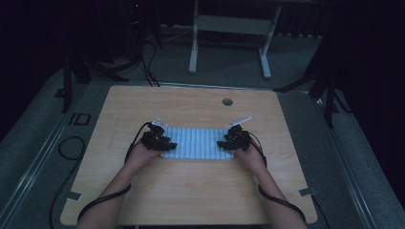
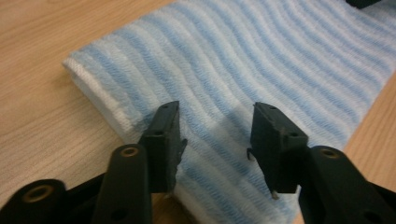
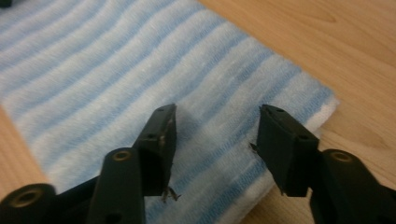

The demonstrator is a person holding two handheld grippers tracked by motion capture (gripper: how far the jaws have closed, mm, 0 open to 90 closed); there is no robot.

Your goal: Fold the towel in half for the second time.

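Note:
A folded blue-and-white striped towel lies flat in the middle of the wooden table. My left gripper hovers over the towel's left end, its jaws apart with only cloth beneath them. In the left gripper view the striped towel runs away under the open left gripper. My right gripper sits over the towel's right end, jaws apart too. The right gripper view shows the towel and its folded corner below the open right gripper. Neither pair of pads pinches the cloth.
A round cable hole sits in the table's far side. Black cables trail off the left edge onto the grey floor. A white desk frame stands beyond the table, with dark stands at both sides.

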